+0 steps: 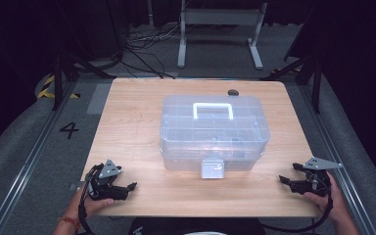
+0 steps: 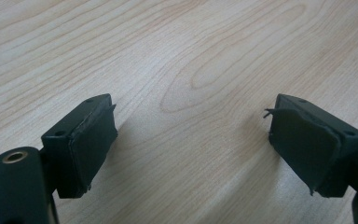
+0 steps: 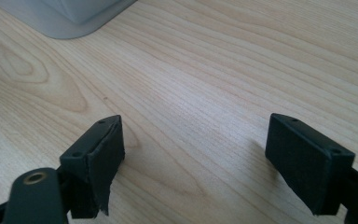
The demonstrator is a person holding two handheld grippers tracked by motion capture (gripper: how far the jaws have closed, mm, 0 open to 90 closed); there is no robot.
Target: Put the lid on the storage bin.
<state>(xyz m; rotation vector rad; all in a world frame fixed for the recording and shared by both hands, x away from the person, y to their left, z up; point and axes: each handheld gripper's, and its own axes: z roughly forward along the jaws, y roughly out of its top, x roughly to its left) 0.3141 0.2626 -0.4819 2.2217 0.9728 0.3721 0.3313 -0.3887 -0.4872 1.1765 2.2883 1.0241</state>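
Observation:
A clear plastic storage box with a white handle and a front latch stands shut in the middle of the wooden table. My left gripper rests at the near left of the table, open, with nothing between its pads. My right gripper sits at the near right, open too, its pads wide apart over bare wood. A corner of the box shows at the top left of the right gripper view.
A small dark object lies on the table's far edge behind the box. Beyond the table stand a white metal frame and loose cables on the floor. Dark stands flank the table.

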